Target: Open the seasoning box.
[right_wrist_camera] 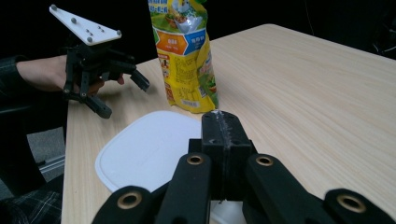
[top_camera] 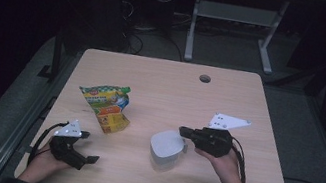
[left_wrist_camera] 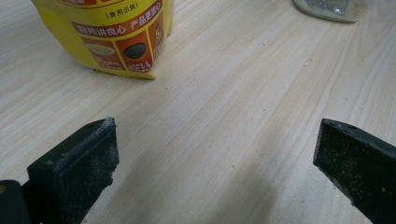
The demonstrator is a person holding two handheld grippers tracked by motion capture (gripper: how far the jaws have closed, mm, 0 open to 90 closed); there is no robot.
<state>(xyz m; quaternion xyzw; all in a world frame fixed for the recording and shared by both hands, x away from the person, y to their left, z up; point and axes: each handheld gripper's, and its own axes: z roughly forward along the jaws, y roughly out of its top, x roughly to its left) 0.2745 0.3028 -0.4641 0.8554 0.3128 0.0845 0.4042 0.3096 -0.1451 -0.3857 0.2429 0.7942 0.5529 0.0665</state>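
On the big worktop (top_camera: 231,98), the yellow pouch (top_camera: 106,107) stands far left, the white tub (top_camera: 167,149) sits near your right gripper (top_camera: 185,132), jaws pressed together, and your left gripper (top_camera: 90,148), jaws spread, could tip the pouch.
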